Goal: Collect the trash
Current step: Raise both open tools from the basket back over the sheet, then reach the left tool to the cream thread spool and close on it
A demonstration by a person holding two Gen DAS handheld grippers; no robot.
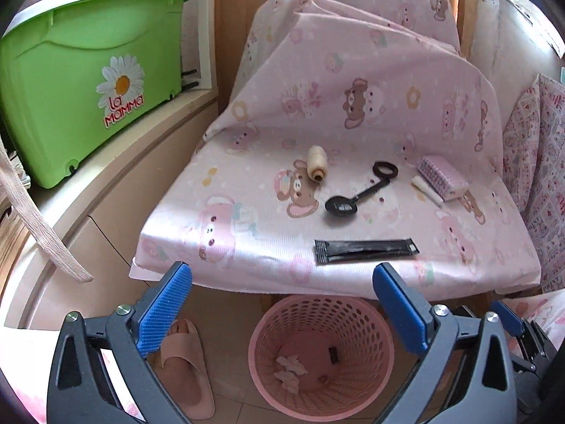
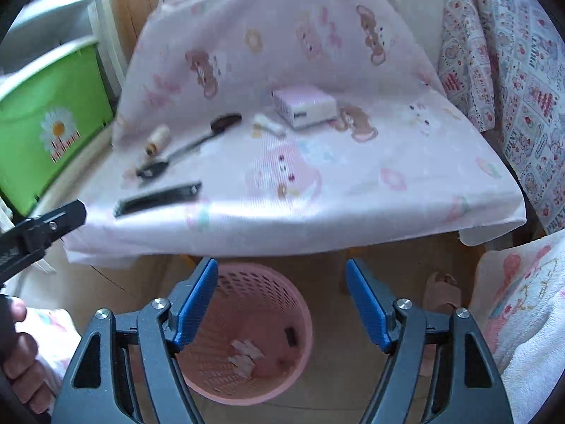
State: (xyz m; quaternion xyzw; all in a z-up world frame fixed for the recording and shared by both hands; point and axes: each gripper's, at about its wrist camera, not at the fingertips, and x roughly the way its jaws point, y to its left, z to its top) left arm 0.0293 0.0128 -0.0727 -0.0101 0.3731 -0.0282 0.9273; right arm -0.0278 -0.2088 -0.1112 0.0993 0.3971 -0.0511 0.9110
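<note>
Both claws empty, jaws spread: left claw (image 1: pixel 282 304) widest, right claw (image 2: pixel 280 304) somewhat narrower. Nothing between the pads on either. Both hang above the pink basket (image 1: pixel 385 346), which sits on the floor just off the front edge of the sheet-covered cushion (image 1: pixel 229 247). Basket already holds a few pale scraps and a small dark piece.

Trash left, as I judge it: black sachet (image 1: pixel 365 249) flat near the cushion's front edge, and a small white roll (image 1: pixel 427 190) further back beside the pink box (image 1: pixel 441 178).

Risks:
- Sachet is thin and flat on soft, slippery fabric. Pads may pinch the sheet with it and drag the whole cover, sliding items off the front edge.
- Black spoon (image 1: pixel 356 194), thread spool (image 1: pixel 316 166) and the box look like keepers. The white roll touches or nearly touches the box, so a wide claw could catch both.
- The claws hang close side by side; reaching together for the sachet risks a clash.

Room: open above the cushion and towards its front edge. Green bin (image 1: pixel 81 84) bounds the left, patterned cloth (image 1: pixel 536 162) the right, upright cushions the back. Slipper (image 1: pixel 183 364) lies beside the basket.
</note>
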